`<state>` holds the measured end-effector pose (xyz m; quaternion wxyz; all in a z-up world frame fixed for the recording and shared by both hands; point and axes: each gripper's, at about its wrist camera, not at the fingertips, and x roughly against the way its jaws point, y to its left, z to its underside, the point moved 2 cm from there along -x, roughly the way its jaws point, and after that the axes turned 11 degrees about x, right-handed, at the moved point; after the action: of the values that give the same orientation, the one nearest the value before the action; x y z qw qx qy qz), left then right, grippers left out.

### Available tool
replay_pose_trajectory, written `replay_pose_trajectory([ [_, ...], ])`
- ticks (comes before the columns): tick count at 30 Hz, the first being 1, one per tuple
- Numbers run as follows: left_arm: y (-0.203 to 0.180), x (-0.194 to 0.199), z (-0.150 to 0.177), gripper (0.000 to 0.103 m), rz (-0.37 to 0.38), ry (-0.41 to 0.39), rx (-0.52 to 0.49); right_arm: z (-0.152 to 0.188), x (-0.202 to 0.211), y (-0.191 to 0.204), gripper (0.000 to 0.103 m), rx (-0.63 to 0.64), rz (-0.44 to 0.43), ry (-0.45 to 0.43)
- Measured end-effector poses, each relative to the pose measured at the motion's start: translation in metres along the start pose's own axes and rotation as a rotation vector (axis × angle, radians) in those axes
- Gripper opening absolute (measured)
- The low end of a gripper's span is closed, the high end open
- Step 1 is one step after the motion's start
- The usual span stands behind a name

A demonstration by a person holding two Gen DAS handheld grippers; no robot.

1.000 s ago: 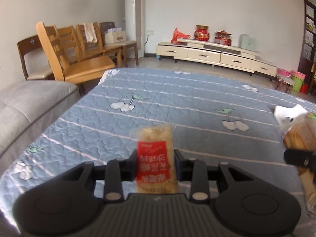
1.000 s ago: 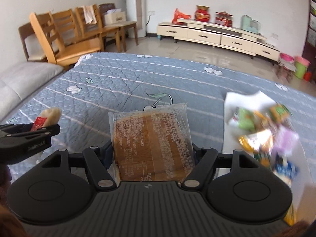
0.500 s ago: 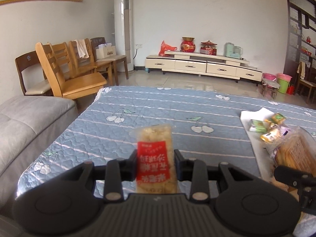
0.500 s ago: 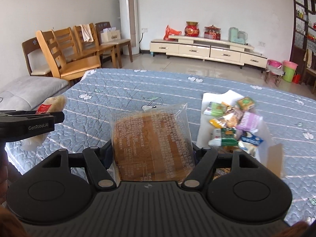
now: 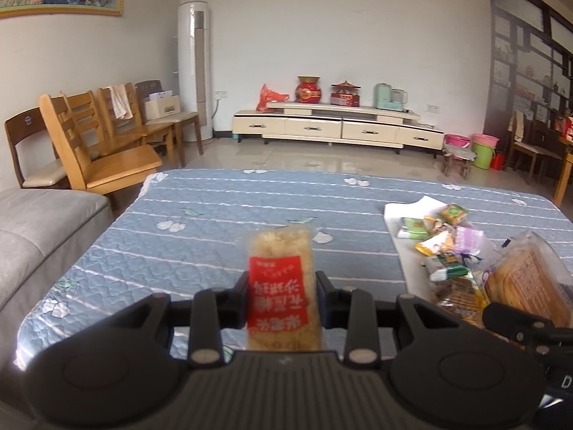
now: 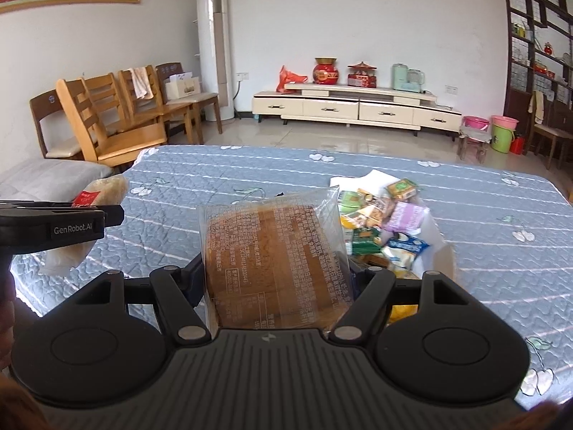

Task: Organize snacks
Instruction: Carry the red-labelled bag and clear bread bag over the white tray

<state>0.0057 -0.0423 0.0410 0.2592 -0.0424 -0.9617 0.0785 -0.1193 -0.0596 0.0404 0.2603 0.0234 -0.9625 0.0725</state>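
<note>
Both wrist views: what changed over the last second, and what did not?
Both grippers rose and drew back from the quilted table: more of the room shows, and the snack pile sits farther off. Unchanged: the left gripper stays clamped on the red-labelled snack bar, the right gripper on the clear-wrapped brown cake.

Left hand-held gripper point(image 5: 283, 295): jaws narrow, clamped on a slim snack packet point(image 5: 279, 286), tilted slightly downward. Right hand-held gripper point(image 6: 275, 272): jaws wide, gripping a broad cake packet point(image 6: 272, 261), likewise tilted down; both side by side, raised.
</note>
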Motion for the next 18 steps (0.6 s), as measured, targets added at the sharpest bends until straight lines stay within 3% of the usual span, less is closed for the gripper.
replay_pose_trajectory([
  [18,-0.045,0.003,0.011,0.034,0.085,0.019,-0.065,0.019,0.016,-0.023,0.088,-0.072,0.075,0.004],
])
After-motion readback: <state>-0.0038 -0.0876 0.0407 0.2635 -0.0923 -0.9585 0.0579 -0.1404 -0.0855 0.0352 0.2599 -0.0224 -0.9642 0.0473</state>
